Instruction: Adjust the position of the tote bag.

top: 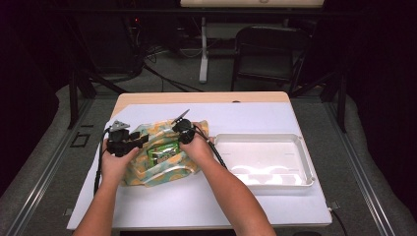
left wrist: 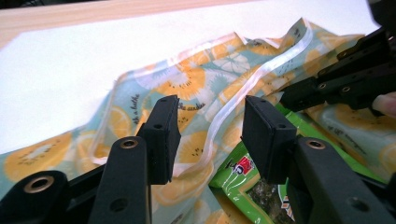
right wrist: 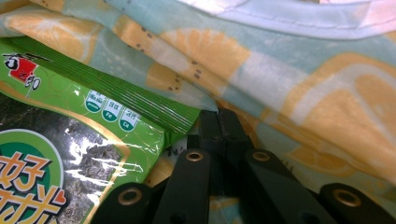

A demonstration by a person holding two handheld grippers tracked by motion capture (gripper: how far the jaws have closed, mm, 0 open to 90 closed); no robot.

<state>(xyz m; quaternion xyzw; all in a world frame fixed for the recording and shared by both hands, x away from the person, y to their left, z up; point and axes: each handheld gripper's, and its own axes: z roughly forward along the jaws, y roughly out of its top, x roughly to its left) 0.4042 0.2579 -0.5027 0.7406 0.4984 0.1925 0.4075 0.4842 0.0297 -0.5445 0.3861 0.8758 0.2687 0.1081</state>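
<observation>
A zip bag (top: 147,174) printed with lemons and kiwis lies crumpled on the white sheet, and a green seaweed snack packet (top: 163,153) shows at its mouth. My left gripper (top: 142,140) hovers over the bag's left part. In the left gripper view it (left wrist: 210,135) stands open above the bag (left wrist: 187,84) and the packet (left wrist: 233,182), pressing on neither. My right gripper (top: 181,142) is at the bag's far right side. In the right gripper view it (right wrist: 218,114) is shut, tips pinched on the bag's film (right wrist: 303,84) beside the packet's corner (right wrist: 70,140).
A white plastic tray (top: 305,162) sits to the right of the bag on the white sheet. The wooden table edge (top: 206,97) runs along the far side. A chair and table legs stand on the floor beyond.
</observation>
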